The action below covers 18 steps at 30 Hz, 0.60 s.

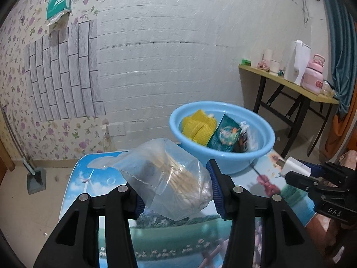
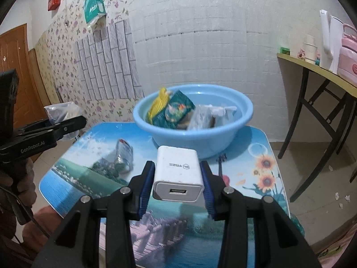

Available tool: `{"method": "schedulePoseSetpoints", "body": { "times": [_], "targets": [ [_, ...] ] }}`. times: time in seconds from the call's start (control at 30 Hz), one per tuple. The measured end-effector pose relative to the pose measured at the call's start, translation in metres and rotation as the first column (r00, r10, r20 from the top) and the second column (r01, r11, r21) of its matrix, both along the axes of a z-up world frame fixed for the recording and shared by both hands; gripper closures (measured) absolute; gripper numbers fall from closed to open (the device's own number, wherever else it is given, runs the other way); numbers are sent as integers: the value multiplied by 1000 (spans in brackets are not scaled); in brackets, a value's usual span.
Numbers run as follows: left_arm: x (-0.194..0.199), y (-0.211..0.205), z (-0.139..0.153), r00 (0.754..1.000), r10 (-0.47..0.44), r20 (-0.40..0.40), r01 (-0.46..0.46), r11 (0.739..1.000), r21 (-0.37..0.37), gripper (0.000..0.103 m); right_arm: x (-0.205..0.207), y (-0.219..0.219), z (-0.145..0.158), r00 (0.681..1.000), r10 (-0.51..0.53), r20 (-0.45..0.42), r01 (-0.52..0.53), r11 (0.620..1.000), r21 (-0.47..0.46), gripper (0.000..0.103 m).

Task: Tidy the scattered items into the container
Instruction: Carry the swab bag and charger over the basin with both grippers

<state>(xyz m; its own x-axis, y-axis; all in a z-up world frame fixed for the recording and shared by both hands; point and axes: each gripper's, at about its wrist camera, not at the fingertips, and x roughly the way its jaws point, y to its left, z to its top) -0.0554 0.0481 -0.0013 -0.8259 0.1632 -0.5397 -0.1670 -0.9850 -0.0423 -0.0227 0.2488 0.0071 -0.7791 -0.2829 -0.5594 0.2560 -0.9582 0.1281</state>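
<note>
Two grippers loaded: left gripper (image 1: 176,192) clamping cotton-swab bag (image 1: 169,178), right gripper (image 2: 178,178) clamping charger (image 2: 177,174); printed table (image 2: 256,178), brick-papered wall (image 2: 200,22) beyond.

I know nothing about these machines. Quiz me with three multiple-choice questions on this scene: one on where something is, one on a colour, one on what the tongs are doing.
1. Where is the yellow mesh pouch?
A. inside the basin
B. on the side table
C. on the floor

2. What colour is the basin?
A. red
B. light blue
C. black

3. What do the right tongs hold?
A. nothing
B. a cup
C. a white charger

Answers: 1 A, it sits within the basin's rim. 2 B, both views show it light blue. 3 C, the charger is pinched between the blue pads; the left tongs grip a clear bag of cotton swabs.
</note>
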Motion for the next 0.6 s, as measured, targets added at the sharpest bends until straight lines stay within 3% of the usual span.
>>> {"method": "schedulePoseSetpoints", "body": {
  "times": [0.37,0.6],
  "targets": [
    [-23,4,15,1000,-16,-3,17,1000,17,55,-15,-5,37,996,26,-88,-29,999,-36,63],
    [-41,8,19,1000,-28,-4,28,999,27,55,-37,-4,45,996,34,-88,-38,998,-43,63]
  ]
}}
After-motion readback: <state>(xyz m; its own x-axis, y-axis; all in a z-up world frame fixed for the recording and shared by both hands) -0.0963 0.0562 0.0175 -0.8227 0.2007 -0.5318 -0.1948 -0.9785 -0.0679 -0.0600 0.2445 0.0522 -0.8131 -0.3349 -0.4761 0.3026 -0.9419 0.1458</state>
